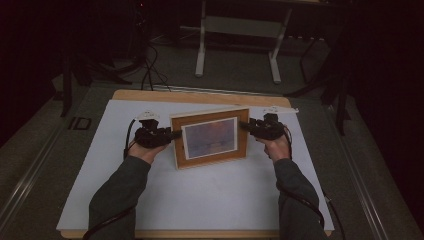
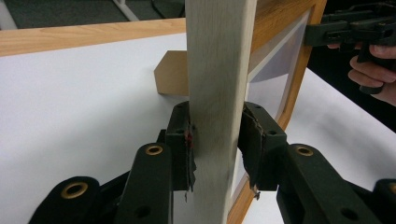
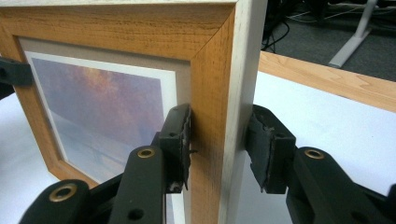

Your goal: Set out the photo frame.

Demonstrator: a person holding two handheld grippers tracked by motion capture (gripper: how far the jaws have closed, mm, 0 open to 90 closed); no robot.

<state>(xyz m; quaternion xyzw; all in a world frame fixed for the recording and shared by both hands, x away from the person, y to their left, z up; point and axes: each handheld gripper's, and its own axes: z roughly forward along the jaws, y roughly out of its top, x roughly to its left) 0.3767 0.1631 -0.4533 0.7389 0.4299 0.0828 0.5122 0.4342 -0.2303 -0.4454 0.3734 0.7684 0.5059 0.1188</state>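
Picture frame (image 1: 210, 138) stands upright mid-table on the white sheet (image 1: 150, 200), long axis running hand to hand, so the left gripper (image 2: 215, 140) clamps one end edge while the right gripper (image 3: 218, 144) straddles the other, far pad maybe not touching.

Picture frame (image 3: 205, 84): grained wood, matt face, pale rough edge. Table (image 1: 200, 97): wood under smooth white sheet (image 1: 200, 195).
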